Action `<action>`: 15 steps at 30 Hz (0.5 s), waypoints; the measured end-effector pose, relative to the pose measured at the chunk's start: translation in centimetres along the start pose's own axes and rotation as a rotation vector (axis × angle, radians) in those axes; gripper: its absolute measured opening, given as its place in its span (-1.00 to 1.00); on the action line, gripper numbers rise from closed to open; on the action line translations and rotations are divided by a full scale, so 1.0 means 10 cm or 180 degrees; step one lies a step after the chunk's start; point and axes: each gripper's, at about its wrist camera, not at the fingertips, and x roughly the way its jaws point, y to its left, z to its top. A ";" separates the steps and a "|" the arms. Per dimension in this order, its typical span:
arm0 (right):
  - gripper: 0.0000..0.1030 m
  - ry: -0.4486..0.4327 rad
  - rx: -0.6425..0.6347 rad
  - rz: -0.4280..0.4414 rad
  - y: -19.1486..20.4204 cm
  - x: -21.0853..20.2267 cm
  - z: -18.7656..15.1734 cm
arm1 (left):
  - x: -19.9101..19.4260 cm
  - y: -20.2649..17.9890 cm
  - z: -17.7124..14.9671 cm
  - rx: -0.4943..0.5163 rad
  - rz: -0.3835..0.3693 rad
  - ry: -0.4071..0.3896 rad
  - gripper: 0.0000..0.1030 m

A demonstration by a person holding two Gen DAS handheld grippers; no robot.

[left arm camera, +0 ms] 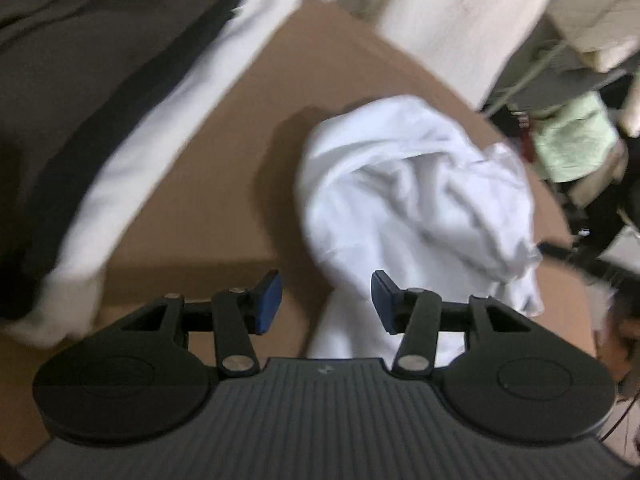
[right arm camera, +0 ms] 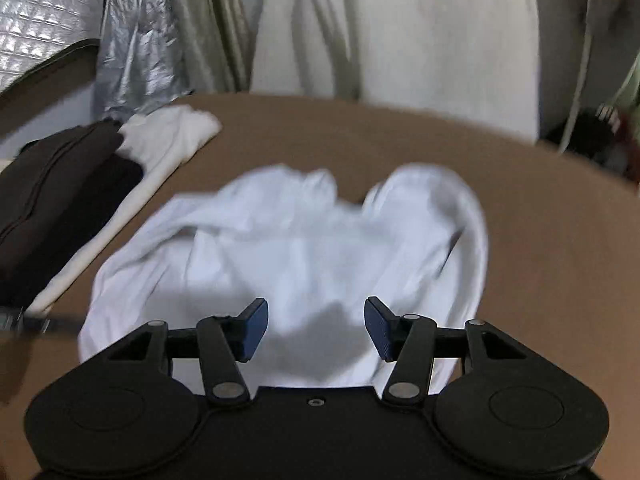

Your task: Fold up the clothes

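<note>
A crumpled white garment (right arm camera: pixel 288 248) is seen lying in a loose heap on a brown tabletop (right arm camera: pixel 540 240), filling the centre of the right wrist view and reaching down to the bottom middle of that frame. The right gripper (right arm camera: pixel 316 326) is held over the near edge of the heap with its blue-padded fingers (right arm camera: pixel 254 330) spread well apart; nothing is clamped between them, and a shadow is cast on the cloth just ahead of them.

In the left wrist view the same garment (left arm camera: pixel 412 208) is shown bunched in the centre and right of the frame, with one part trailing down toward the bottom middle. The left gripper (left arm camera: pixel 326 302) is likewise spread wide and empty, its right finger standing over the trailing cloth and its left finger over bare tabletop (left arm camera: pixel 224 208). Whether the cloth is touched by either finger cannot be told, as both views are blurred.

A stack of folded clothes (right arm camera: pixel 100 184), dark pieces on a white one, is placed at the left edge of the right wrist frame, apart from the heap. Pale hanging fabric (right arm camera: pixel 400 28) is seen beyond the table at the top of the frame, and silver quilted material (right arm camera: pixel 44 16) in the upper left
</note>
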 end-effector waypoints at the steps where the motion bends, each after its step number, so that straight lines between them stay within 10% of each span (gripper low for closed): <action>1: 0.14 0.0052 0.0039 0.0091 -0.04 0.03 -0.10 | 0.05 -0.01 -0.04 0.0076 -0.0043 -0.0020 0.03; 11: 0.15 0.0445 0.0074 0.1061 0.09 -0.01 -0.54 | 0.49 -0.35 -0.10 0.0560 -0.0005 0.0167 0.61; 13: 0.24 0.0539 -0.0065 0.1134 0.20 0.02 -0.57 | 0.53 -0.36 -0.14 0.0581 0.0006 0.0179 0.39; 15: 0.43 0.0633 -0.0244 0.1025 0.33 0.11 -0.62 | 0.55 -0.39 -0.17 0.0642 0.0040 0.0171 -0.52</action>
